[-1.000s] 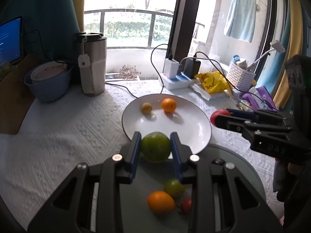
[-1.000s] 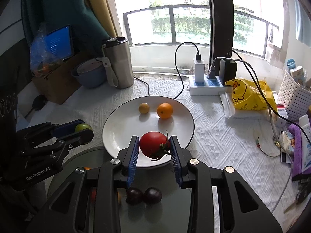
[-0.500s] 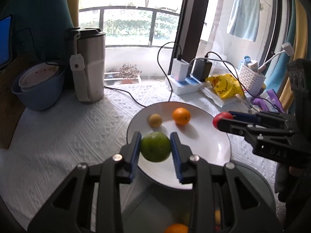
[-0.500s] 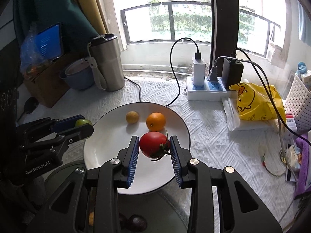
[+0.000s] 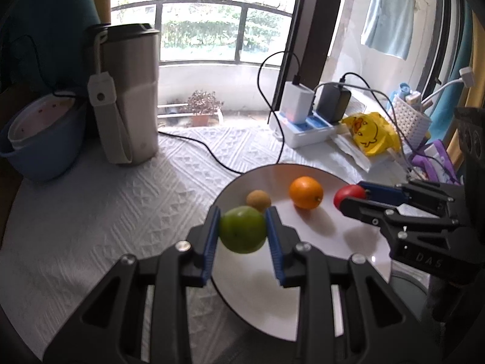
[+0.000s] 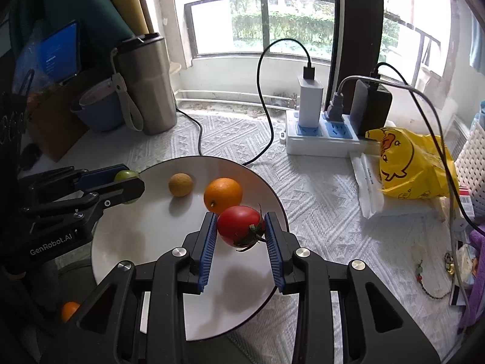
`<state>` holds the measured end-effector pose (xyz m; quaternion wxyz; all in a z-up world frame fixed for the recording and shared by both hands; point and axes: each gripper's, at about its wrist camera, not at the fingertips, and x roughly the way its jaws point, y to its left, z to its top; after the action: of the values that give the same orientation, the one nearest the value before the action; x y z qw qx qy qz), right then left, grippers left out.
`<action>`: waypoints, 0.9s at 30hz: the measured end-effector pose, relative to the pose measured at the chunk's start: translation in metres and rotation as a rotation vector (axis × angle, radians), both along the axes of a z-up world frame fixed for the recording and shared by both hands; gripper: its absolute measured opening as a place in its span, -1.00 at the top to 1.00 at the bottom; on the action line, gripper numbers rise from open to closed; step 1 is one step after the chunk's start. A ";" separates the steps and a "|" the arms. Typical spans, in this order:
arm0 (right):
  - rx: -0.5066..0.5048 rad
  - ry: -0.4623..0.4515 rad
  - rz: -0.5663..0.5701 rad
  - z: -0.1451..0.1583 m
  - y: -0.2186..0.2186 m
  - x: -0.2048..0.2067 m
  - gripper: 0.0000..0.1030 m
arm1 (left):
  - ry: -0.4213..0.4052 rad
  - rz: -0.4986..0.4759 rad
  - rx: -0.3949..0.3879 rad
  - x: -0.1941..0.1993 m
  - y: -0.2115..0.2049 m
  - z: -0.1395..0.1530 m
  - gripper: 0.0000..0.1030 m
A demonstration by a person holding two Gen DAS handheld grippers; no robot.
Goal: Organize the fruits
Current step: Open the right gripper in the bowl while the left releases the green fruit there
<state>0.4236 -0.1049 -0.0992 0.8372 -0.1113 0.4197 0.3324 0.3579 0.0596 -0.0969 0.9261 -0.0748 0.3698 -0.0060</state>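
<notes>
My left gripper (image 5: 242, 233) is shut on a green fruit (image 5: 242, 233) and holds it above the left edge of the white plate (image 5: 303, 273). My right gripper (image 6: 241, 230) is shut on a red tomato (image 6: 239, 226) above the plate's (image 6: 145, 242) right part. An orange (image 6: 222, 194) and a small yellow-brown fruit (image 6: 180, 184) lie on the plate. From the left wrist view the right gripper (image 5: 345, 197) holds the tomato (image 5: 348, 195) beside the orange (image 5: 305, 192). The small fruit (image 5: 258, 200) sits behind the green one.
A steel tumbler (image 5: 127, 91) and a blue bowl (image 5: 42, 145) stand at the back left. A power strip (image 6: 321, 139) with chargers and cables, a yellow bag (image 6: 409, 163) and a white basket (image 6: 473, 163) are at the right. Another orange (image 6: 69, 311) lies low at the left.
Both grippers have moved forward with their fruit, from over the dark tray to over the white plate. The tray with its fruits has dropped out of view.
</notes>
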 end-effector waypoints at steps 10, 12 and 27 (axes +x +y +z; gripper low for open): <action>-0.017 0.003 -0.018 -0.013 0.005 0.008 0.33 | 0.050 -0.005 0.009 0.010 -0.002 -0.012 0.36; -0.018 0.003 -0.015 -0.012 0.005 0.008 0.33 | 0.047 -0.004 0.002 0.009 -0.001 -0.012 0.35; 0.005 -0.032 -0.039 0.014 -0.004 -0.010 0.21 | -0.028 0.010 -0.013 -0.014 -0.002 0.018 0.11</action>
<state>0.4140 -0.1091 -0.0852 0.8504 -0.1064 0.4074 0.3154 0.3438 0.0577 -0.0788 0.9307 -0.0823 0.3564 -0.0048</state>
